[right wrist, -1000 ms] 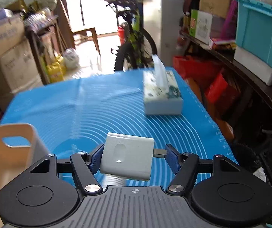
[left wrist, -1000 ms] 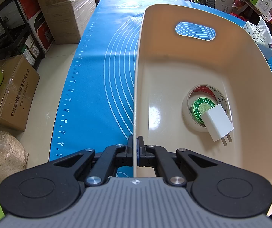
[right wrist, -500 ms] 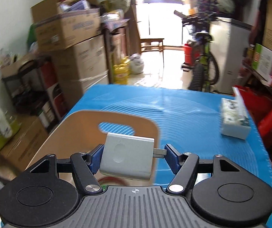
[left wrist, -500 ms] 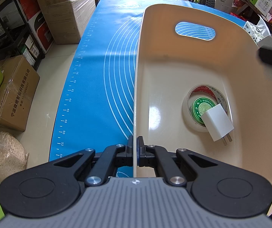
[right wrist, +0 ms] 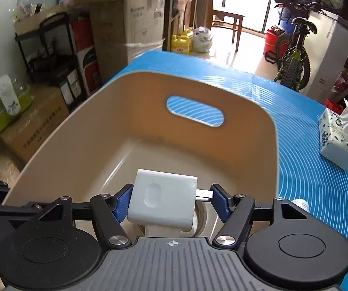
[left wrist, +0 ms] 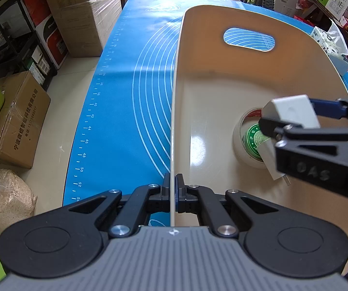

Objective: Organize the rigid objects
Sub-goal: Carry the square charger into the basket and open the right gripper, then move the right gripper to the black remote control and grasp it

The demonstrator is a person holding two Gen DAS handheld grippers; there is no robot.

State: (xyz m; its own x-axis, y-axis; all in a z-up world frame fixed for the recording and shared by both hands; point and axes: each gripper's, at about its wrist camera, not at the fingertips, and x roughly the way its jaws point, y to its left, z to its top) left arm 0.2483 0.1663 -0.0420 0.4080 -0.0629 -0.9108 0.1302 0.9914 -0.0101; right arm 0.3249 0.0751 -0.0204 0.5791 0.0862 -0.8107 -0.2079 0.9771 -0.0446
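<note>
A beige plastic bin with a handle slot stands on the blue mat. My left gripper is shut on the bin's near left rim. My right gripper is shut on a white plug adapter and holds it above the bin's inside; it also shows in the left wrist view. On the bin floor lie a tape roll and a second white charger, partly hidden by the right gripper.
A tissue box lies on the mat to the right of the bin. Cardboard boxes and a black rack stand on the floor to the left. A bicycle stands beyond the table's far end.
My right gripper has swung left with the white adapter, from over the open mat to over the bin, and has entered the left wrist view. The left gripper has kept still on the rim.
</note>
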